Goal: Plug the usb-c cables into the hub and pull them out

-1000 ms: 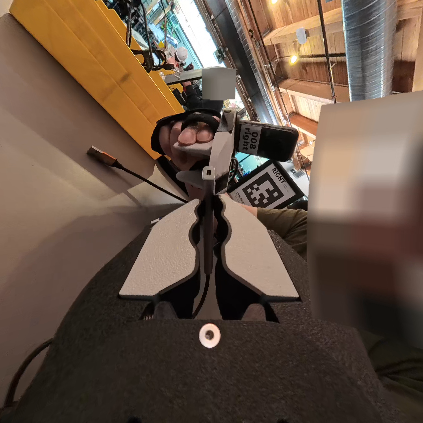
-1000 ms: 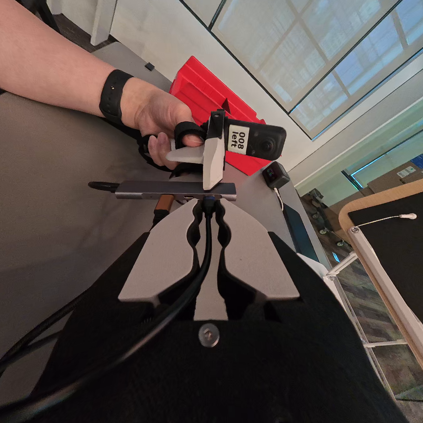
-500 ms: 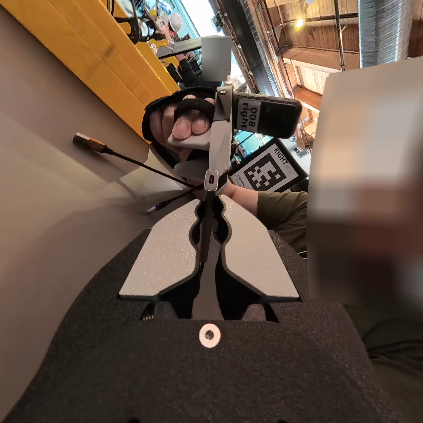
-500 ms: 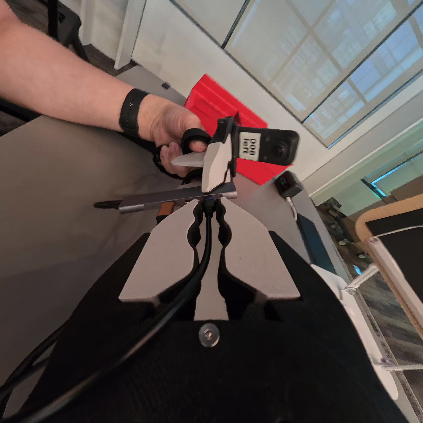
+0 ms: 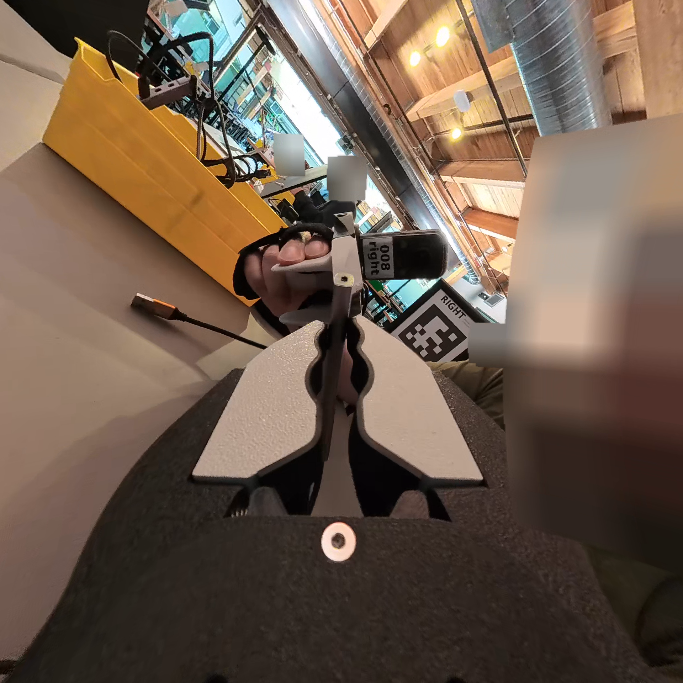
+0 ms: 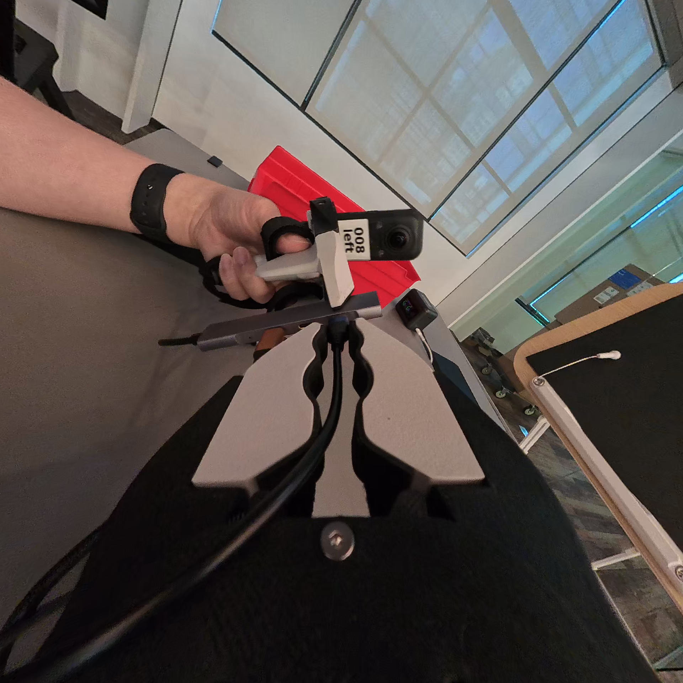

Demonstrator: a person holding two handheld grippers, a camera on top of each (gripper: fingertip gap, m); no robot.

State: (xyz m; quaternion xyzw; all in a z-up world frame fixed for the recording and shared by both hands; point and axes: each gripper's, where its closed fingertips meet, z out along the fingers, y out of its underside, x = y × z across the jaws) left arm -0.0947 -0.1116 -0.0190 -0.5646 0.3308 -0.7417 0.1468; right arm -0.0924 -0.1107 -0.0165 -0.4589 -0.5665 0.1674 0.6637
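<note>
My left gripper (image 5: 338,329) is shut on the slim grey hub (image 5: 334,369), seen end-on and held above the table. In the right wrist view the hub (image 6: 288,319) runs crosswise, tilted up to the right. My right gripper (image 6: 338,329) is shut on the plug (image 6: 338,322) of a black usb-c cable (image 6: 332,388), which sits against the hub's near edge. The cable trails back under the gripper. An orange plug (image 5: 155,306) on a thin black lead lies on the table to the left.
A yellow bin (image 5: 148,159) holding cables and another hub stands at the far left of the grey table (image 5: 74,369). A red bin (image 6: 295,192) and a small black device (image 6: 415,308) sit behind the hub. A person's hand (image 6: 221,221) holds the left gripper. My two grippers' fingertips are within a few centimetres of each other.
Both grippers have swung together with the hub and plug still joined. The hub now tilts up at its right end. The loose blue-tipped cable on the table has left the left view.
</note>
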